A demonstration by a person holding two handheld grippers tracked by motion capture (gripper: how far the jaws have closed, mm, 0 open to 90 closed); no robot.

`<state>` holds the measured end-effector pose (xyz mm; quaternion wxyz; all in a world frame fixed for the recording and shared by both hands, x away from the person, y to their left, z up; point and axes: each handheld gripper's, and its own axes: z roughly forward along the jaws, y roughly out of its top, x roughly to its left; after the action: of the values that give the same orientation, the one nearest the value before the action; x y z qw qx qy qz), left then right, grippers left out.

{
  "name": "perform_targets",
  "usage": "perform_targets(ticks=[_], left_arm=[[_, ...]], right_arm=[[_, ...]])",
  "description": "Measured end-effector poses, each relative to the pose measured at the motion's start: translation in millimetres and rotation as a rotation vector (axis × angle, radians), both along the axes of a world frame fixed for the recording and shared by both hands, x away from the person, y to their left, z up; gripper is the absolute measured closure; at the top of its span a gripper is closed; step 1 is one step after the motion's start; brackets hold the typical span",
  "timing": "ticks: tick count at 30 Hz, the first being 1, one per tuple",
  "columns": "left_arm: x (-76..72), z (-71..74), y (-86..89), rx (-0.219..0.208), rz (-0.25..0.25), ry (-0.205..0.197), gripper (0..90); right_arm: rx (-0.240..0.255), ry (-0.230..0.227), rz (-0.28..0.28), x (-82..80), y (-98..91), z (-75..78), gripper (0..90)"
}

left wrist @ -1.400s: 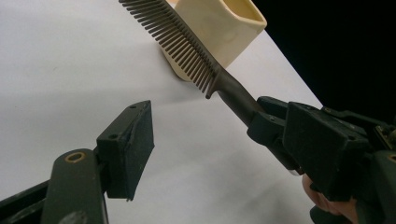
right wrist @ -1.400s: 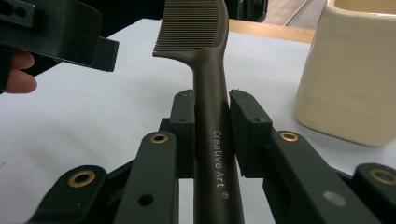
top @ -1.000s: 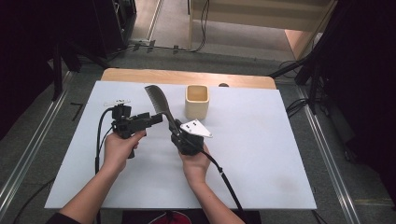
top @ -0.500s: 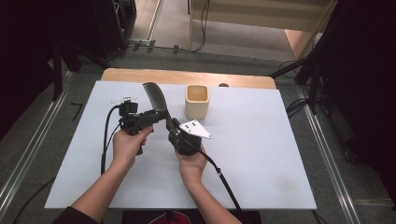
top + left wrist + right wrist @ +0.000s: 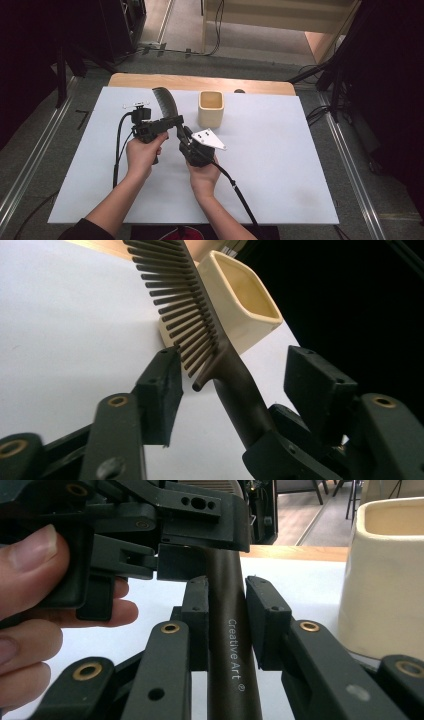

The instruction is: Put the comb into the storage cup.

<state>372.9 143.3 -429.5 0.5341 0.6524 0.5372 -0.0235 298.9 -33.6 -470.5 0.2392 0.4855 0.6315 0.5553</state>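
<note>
Left gripper (image 5: 175, 122) has slid in beside the comb (image 5: 200, 325), its jaws just closing but not yet touching, while the right gripper (image 5: 226, 625) clamps the handle above the table (image 5: 280, 165) near the cup (image 5: 211, 109); closing off-centre could twist the comb loose.

- From above my side, I look forward and down over the whole table (image 5: 300, 165).
- My gripper cameras sit very close, both facing the comb (image 5: 200, 325) and cup (image 5: 385, 580).
</note>
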Motion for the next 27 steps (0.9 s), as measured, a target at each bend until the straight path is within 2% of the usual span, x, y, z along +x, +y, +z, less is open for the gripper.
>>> perform_targets(ticks=[3, 5, 7, 9, 12, 13, 22, 27], left_arm=[[1.5, -1.0, 0.6, -0.023, -0.005, 0.016, 49.5], [1.4, -1.2, 1.3, -0.022, 0.001, 0.015, 52.7], [2.2, -2.0, 1.4, -0.027, -0.01, 0.032, 57.0], [2.2, -2.4, 1.2, -0.019, -0.01, 0.036, 60.9], [2.8, -2.5, 2.3, -0.03, -0.009, 0.047, 66.1], [3.2, -2.9, 3.0, -0.045, -0.01, 0.057, 66.7], [3.0, -2.2, 4.3, -0.071, -0.013, 0.072, 71.7], [3.7, -3.1, 6.4, -0.105, -0.013, 0.093, 73.0]], right_arm=[[0.006, -0.002, 0.005, -0.5, 1.4, -0.4, 70.1], [0.005, -0.004, 0.007, -0.6, 1.8, -0.7, 70.1], [0.006, -0.003, 0.011, -0.3, 1.9, -1.4, 70.1], [0.009, -0.002, 0.013, -0.8, 2.6, -1.5, 70.1], [0.008, -0.011, 0.012, -1.1, 2.7, -1.2, 70.1], [0.007, -0.012, 0.013, -0.9, 2.5, -1.3, 70.1], [0.01, -0.007, 0.02, 0.1, 2.5, -3.9, 70.1], [0.005, -0.01, 0.025, 0.4, 2.6, -4.2, 70.0]])
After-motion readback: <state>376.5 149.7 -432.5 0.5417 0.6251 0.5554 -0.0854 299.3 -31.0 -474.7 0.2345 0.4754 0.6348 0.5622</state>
